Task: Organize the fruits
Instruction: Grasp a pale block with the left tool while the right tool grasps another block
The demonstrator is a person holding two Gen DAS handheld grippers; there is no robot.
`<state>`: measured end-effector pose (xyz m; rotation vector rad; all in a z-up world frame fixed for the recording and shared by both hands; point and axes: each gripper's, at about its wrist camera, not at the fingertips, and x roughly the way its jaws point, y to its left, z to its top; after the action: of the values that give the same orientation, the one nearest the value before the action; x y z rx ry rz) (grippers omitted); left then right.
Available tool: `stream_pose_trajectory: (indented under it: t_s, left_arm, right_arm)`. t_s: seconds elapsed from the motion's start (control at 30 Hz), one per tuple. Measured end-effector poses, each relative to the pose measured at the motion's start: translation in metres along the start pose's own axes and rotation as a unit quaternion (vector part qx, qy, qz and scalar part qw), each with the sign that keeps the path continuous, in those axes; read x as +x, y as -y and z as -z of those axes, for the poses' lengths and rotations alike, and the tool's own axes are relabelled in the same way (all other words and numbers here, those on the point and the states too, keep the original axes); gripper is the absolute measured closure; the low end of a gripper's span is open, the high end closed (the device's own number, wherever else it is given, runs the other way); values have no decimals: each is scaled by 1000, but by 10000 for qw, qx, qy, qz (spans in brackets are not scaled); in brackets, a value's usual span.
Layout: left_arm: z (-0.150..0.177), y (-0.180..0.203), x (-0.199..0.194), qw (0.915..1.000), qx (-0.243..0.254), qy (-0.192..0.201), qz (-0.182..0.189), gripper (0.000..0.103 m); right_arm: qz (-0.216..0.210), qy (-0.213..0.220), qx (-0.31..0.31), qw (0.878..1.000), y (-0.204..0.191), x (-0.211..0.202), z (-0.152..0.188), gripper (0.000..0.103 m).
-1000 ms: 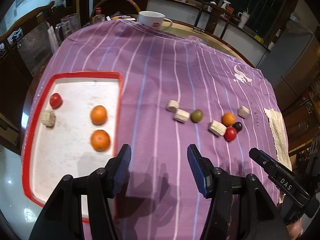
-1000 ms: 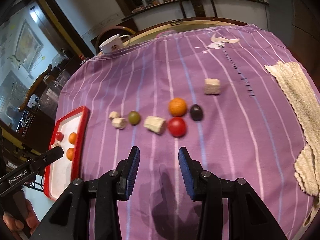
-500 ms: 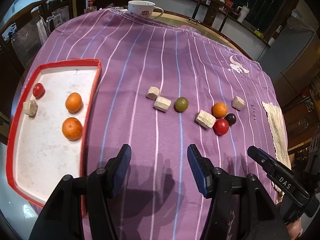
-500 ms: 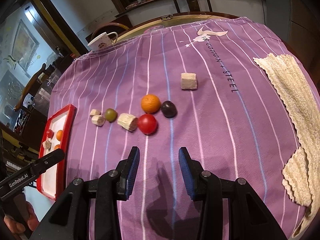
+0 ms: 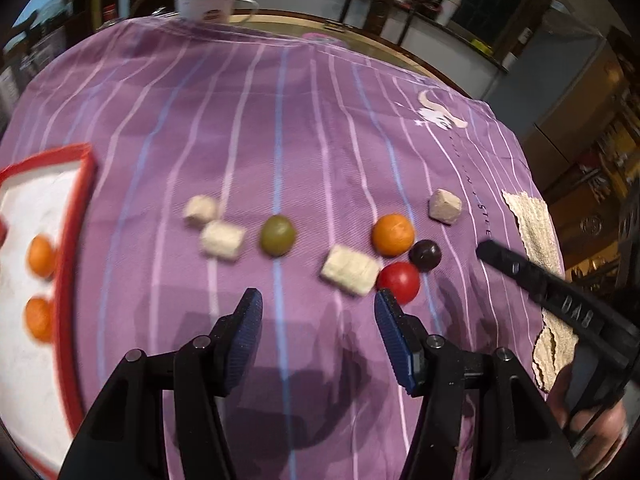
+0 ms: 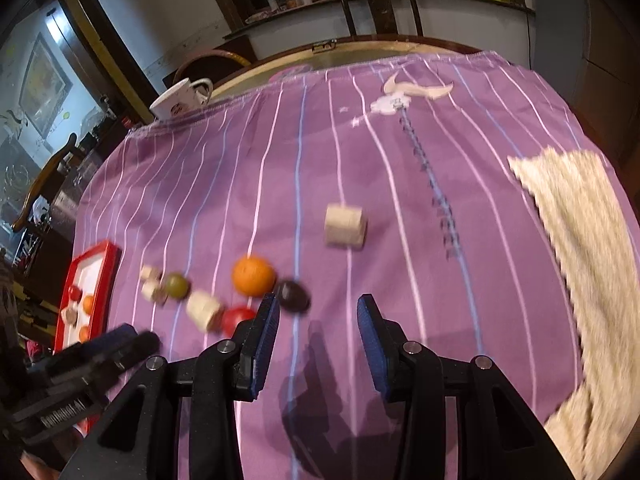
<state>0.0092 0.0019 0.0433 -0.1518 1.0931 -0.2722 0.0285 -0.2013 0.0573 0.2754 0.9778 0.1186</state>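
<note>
Red tray (image 6: 108, 264) contents — clearer from right wrist.

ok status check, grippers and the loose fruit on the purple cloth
Left gripper open, empty; right gripper open, empty. Round red fruit, small orange fruit, dark plum-like fruit loose on cloth. Pale cork-like block touches the red one.
</note>
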Motion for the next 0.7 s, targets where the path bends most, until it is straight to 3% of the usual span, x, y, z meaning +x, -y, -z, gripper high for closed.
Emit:
stream_pose_trajectory:
  t_s: [0.4, 0.47, 0.53, 0.7]
  left_arm:
    - [-14, 8, 41, 9986, 156, -141, 484, 45]
    - [-17, 5, 44, 9985, 130, -151, 503, 48]
    - [-18, 2, 44, 9978, 140, -188, 616, 64]
    - [-15, 4, 42, 9977, 252, -186, 606, 65]
  right_arm:
    - [84, -249, 18, 9997, 11, 52, -39, 58]
    - [108, -306, -7, 9995, 11, 59, -39, 58]
    - [119, -333, -59, 9994, 9, 65, -39, 58]
    - [175, -350, -41, 9992, 11, 69, -36, 61]
